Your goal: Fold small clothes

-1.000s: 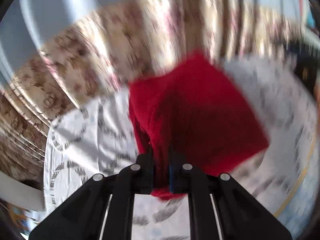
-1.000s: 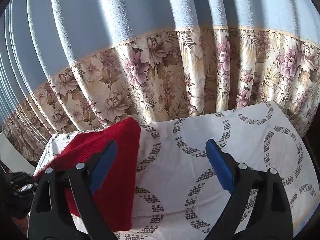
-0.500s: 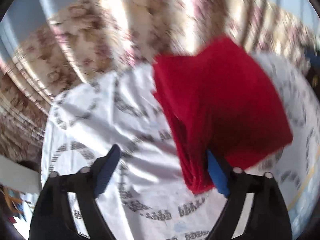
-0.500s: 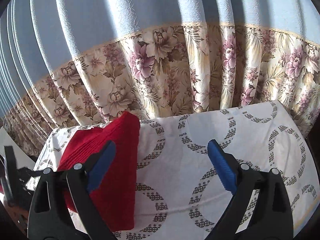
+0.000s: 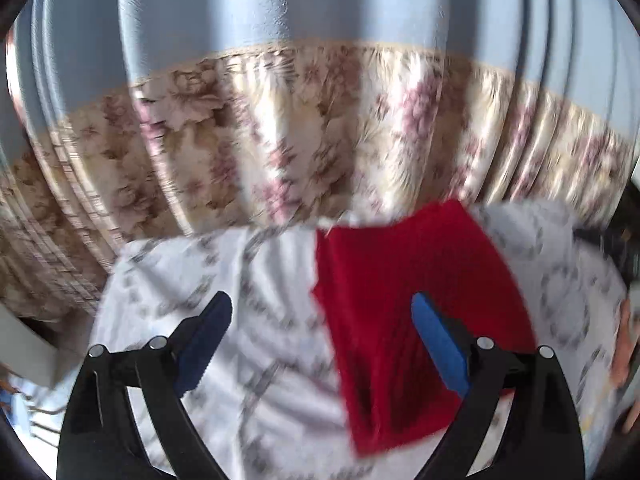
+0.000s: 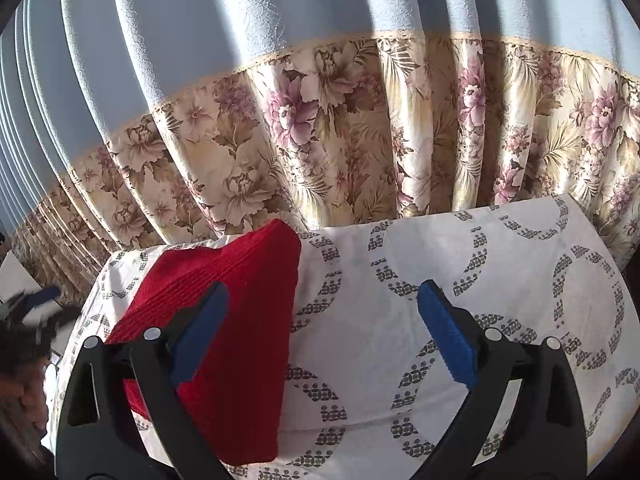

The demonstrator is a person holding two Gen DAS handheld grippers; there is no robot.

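Observation:
A folded red knit garment (image 5: pixel 404 300) lies flat on a table under a white cloth with grey ring patterns (image 5: pixel 260 280). My left gripper (image 5: pixel 324 336) is open and empty, its right blue pad over the garment's near edge. In the right wrist view the garment (image 6: pixel 232 320) lies at the left of the cloth (image 6: pixel 460 264). My right gripper (image 6: pixel 324 332) is open and empty, its left pad over the garment, its right pad over bare cloth.
A curtain, blue above and floral below (image 6: pixel 360 140), hangs right behind the table's far edge. The other gripper and a hand show blurred at the left edge of the right wrist view (image 6: pixel 28 320).
My left gripper let go of the red garment, opened wide and pulled back and up. The garment now lies flat. My right gripper stayed open and barely moved.

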